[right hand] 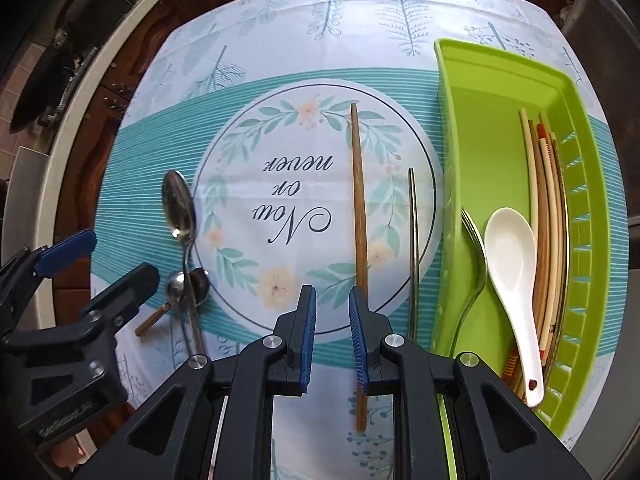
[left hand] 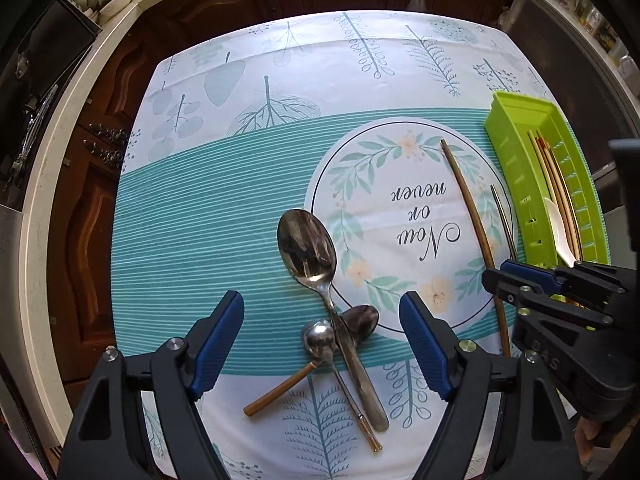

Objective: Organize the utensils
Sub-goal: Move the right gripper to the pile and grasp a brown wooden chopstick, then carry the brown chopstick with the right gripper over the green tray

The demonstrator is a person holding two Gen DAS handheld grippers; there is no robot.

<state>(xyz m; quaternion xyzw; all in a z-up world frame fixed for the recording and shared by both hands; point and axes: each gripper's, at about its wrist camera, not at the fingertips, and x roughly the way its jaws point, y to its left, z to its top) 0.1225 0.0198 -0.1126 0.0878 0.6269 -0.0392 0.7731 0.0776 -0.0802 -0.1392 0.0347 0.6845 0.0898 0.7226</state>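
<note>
My left gripper is open above a pile of three crossed spoons: a large steel spoon, a small round spoon and a dark spoon with a wooden handle. My right gripper has its jaws a narrow gap apart and holds nothing. A brown wooden chopstick lies just right of that gap, under the right finger. A thin metal chopstick lies beside it. The green tray at right holds a white ceramic spoon, a fork and several chopsticks.
The table carries a white and teal cloth with a round "Now or never" print. Dark wooden cabinets and a pale counter edge run along the left and far side. The left gripper body shows at the right view's lower left.
</note>
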